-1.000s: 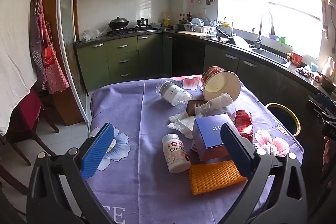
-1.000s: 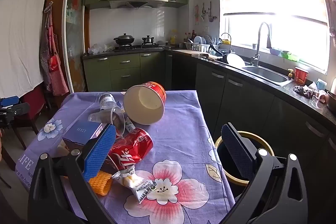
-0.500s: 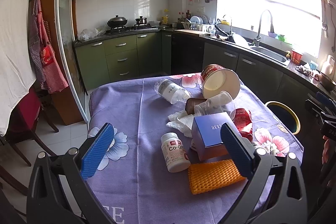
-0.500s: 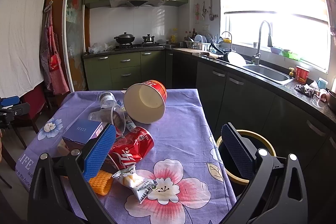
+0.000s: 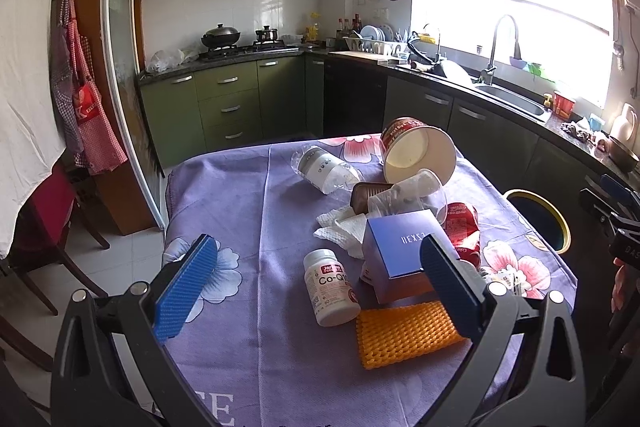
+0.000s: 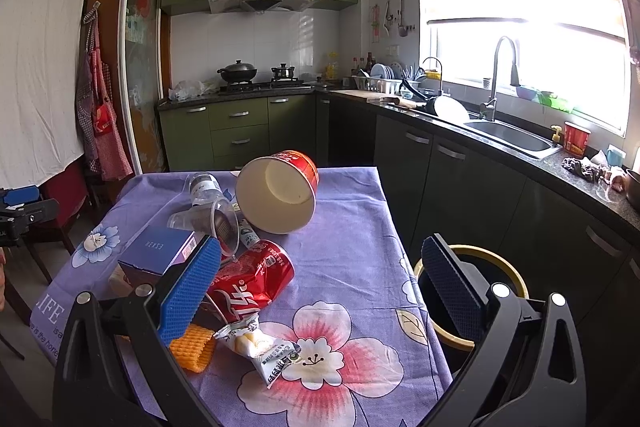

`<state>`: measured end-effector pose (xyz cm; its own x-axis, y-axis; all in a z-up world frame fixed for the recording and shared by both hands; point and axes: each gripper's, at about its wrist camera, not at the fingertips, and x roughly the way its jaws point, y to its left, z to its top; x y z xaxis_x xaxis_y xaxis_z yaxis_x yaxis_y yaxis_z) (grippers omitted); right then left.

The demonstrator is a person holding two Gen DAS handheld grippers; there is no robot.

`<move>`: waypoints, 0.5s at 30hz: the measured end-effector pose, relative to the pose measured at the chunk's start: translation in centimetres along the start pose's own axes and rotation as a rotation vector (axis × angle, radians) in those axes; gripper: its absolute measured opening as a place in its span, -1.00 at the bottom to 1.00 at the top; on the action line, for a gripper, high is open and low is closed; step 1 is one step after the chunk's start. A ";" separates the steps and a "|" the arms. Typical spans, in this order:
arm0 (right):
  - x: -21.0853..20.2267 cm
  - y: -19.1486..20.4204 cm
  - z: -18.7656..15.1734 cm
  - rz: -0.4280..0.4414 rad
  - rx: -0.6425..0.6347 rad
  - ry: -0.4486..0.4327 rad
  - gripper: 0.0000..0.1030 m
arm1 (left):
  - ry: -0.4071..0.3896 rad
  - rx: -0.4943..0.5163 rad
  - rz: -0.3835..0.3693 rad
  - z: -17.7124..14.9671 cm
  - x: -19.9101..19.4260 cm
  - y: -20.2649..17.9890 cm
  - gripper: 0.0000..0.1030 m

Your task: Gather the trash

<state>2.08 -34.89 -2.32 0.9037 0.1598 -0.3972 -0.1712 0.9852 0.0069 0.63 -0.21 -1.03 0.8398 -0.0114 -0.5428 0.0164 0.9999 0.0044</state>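
Both grippers empty, fingers spread wide, hovering over the desk, nothing gripped yet. Left gripper framed white Co-Q10 pill bottle and orange foam mesh sleeve. Right gripper nearest crushed red soda can; yellow-rimmed black bin just beside desk edge for short drops.

purple floral tablecloth | red can | blue box | orange foam net

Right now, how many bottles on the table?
2. A white pill bottle lies near the table's front, left of the blue box. A clear plastic bottle lies at the far side, beside the big paper bowl. The pile may hide others.
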 end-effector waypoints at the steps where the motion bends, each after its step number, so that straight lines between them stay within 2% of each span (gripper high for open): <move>1: 0.0 0.1 -0.1 -0.001 0.001 0.000 0.93 | 0.002 0.001 -0.002 0.1 0.0 0.0 0.88; 15: -0.2 -0.4 0.6 0.005 0.008 0.009 0.93 | 0.009 0.008 -0.003 0.4 -0.2 -0.2 0.88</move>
<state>2.22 -35.26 -1.65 0.8994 0.1637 -0.4052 -0.1720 0.9850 0.0163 0.69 -0.38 -0.58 0.8346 -0.0140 -0.5507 0.0231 0.9997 0.0097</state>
